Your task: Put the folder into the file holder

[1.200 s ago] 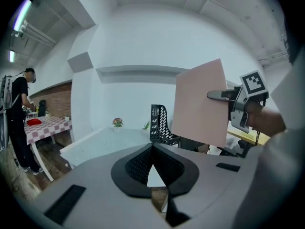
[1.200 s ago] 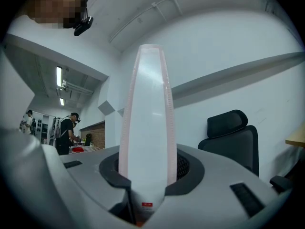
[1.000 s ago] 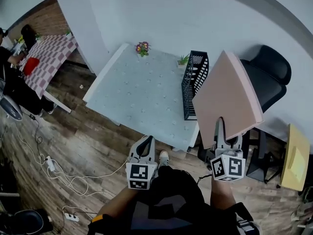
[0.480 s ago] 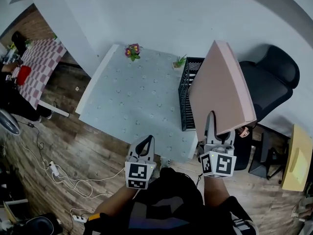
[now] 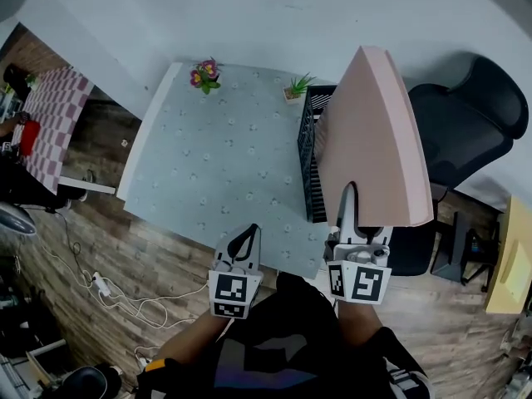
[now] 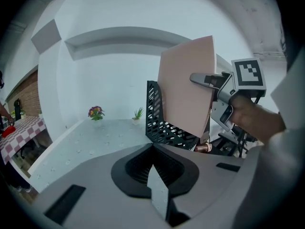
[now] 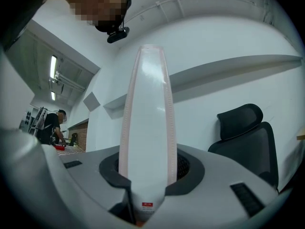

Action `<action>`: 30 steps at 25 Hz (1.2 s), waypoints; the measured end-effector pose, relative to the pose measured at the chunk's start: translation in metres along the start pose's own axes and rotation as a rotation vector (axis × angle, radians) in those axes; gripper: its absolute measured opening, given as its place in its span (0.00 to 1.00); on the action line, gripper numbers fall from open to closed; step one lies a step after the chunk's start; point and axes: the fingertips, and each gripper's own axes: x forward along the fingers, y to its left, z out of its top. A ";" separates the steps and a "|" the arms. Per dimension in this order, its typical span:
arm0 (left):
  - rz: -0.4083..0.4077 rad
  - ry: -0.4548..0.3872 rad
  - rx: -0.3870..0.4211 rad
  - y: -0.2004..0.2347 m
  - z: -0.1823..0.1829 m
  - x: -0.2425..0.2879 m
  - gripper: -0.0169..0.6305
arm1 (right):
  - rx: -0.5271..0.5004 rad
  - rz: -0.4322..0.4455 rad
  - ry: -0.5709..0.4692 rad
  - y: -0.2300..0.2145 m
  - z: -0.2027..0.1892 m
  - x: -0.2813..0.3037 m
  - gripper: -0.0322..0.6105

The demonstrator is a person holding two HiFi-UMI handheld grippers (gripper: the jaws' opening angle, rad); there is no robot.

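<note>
The folder [image 5: 374,140] has swung in from the right and now hangs upright over the holder [image 5: 309,169], which stands along the table's [image 5: 208,165] right edge. The right gripper [image 5: 347,214] is clamped on the folder's lower narrow edge. The left gripper [image 5: 246,241] hovers by the table's front edge, jaws together on nothing. The folder looks stiff, thick and smooth, probably light. Held this low it is likely top-heavy and may pivot, so a firm pinch seems wise.

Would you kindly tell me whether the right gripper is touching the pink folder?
Touching. The right gripper view shows the right gripper with its jaws shut on the pink folder, whose edge rises straight up from between them.
</note>
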 end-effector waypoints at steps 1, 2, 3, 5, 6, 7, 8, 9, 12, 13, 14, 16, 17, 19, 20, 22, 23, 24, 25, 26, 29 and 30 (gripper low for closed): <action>-0.004 0.008 0.001 0.000 -0.001 0.003 0.04 | 0.003 0.000 -0.005 0.001 -0.002 0.001 0.27; -0.009 0.016 0.003 0.000 -0.003 0.007 0.04 | 0.009 0.000 -0.009 0.002 -0.004 0.003 0.27; -0.013 0.022 0.004 0.000 -0.004 0.010 0.04 | 0.014 -0.001 -0.013 0.002 -0.006 0.004 0.27; -0.022 0.033 0.006 -0.001 -0.007 0.017 0.04 | 0.016 -0.006 -0.024 0.002 -0.010 0.006 0.27; -0.026 0.037 0.007 -0.001 -0.008 0.020 0.04 | 0.014 -0.009 -0.030 0.003 -0.012 0.007 0.27; -0.030 0.042 0.008 -0.001 -0.009 0.022 0.04 | 0.010 -0.011 -0.038 0.003 -0.013 0.007 0.27; -0.033 0.047 0.010 0.000 -0.010 0.024 0.04 | 0.008 -0.013 -0.045 0.004 -0.014 0.008 0.27; -0.035 0.052 0.013 0.000 -0.012 0.026 0.04 | 0.010 -0.014 -0.050 0.005 -0.015 0.008 0.27; -0.036 0.062 0.017 0.003 -0.015 0.031 0.04 | 0.019 -0.014 -0.056 0.006 -0.021 0.011 0.27; -0.036 0.064 0.017 0.004 -0.016 0.033 0.04 | 0.016 -0.014 -0.054 0.007 -0.025 0.012 0.27; -0.037 0.065 0.018 0.004 -0.016 0.035 0.04 | 0.011 -0.014 -0.048 0.007 -0.030 0.013 0.27; -0.039 0.067 0.018 0.005 -0.018 0.039 0.04 | 0.002 -0.015 -0.031 0.009 -0.040 0.014 0.28; -0.041 0.068 0.018 0.006 -0.019 0.040 0.04 | -0.004 -0.015 -0.023 0.009 -0.046 0.014 0.28; -0.042 0.065 0.017 0.007 -0.020 0.042 0.04 | -0.024 -0.013 -0.005 0.011 -0.056 0.014 0.29; -0.042 0.062 0.017 0.007 -0.020 0.043 0.04 | -0.034 -0.012 0.006 0.011 -0.062 0.013 0.30; -0.041 0.055 0.015 0.009 -0.020 0.042 0.04 | -0.049 -0.015 0.031 0.011 -0.071 0.012 0.31; -0.039 0.051 0.014 0.010 -0.019 0.040 0.04 | -0.057 -0.019 0.043 0.010 -0.075 0.011 0.31; -0.038 0.047 0.012 0.011 -0.019 0.039 0.04 | -0.066 -0.023 0.057 0.010 -0.080 0.010 0.32; -0.039 0.043 0.010 0.012 -0.019 0.036 0.04 | -0.076 -0.028 0.073 0.011 -0.084 0.010 0.32; -0.041 0.041 0.009 0.012 -0.019 0.033 0.04 | -0.087 -0.031 0.092 0.012 -0.089 0.010 0.32; -0.056 0.037 0.012 0.008 -0.021 0.025 0.04 | -0.105 -0.049 0.178 0.013 -0.106 0.009 0.33; -0.062 0.034 0.015 0.006 -0.020 0.022 0.04 | -0.109 -0.057 0.214 0.012 -0.112 0.008 0.34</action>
